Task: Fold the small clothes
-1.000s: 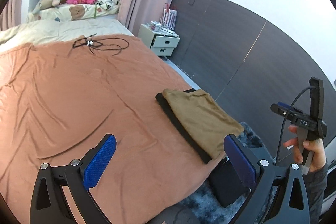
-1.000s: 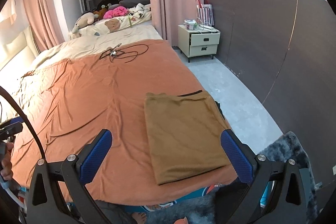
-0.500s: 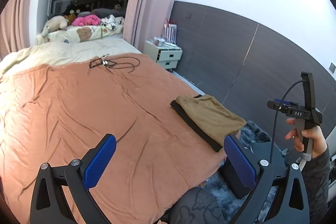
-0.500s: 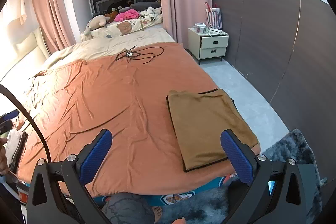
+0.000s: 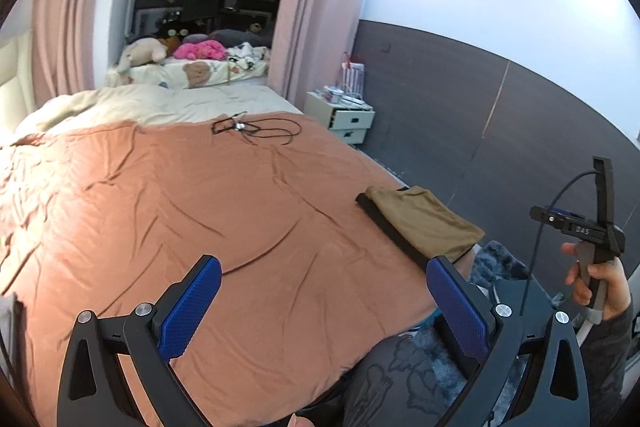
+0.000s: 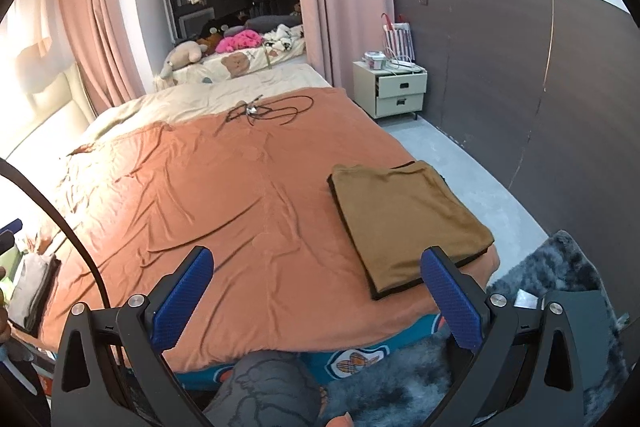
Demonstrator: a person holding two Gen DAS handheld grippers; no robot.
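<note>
**A:** So where's this at? The bed with the orange sheet is bare except for a stack of folded clothes at the near right corner, tan piece on top of a black one, plus a tangle of cord way at the far end.

**B:** Looks to me like that stack is finished and the next piece hasn't been picked up. There's some more folded stuff off the left edge of the bed, can't tell what exactly.

**A:** And the tools?

**B:** Left gripper and right gripper both hang above the near edge, fingers spread wide, pinching nothing.

**A:** Tips for the next one?

**B:** Lay it flat mid-bed, well apart from the stack. Smooth those sheet wrinkles first, pinch at the corners, and fold toward the middle so edges line up.
</note>
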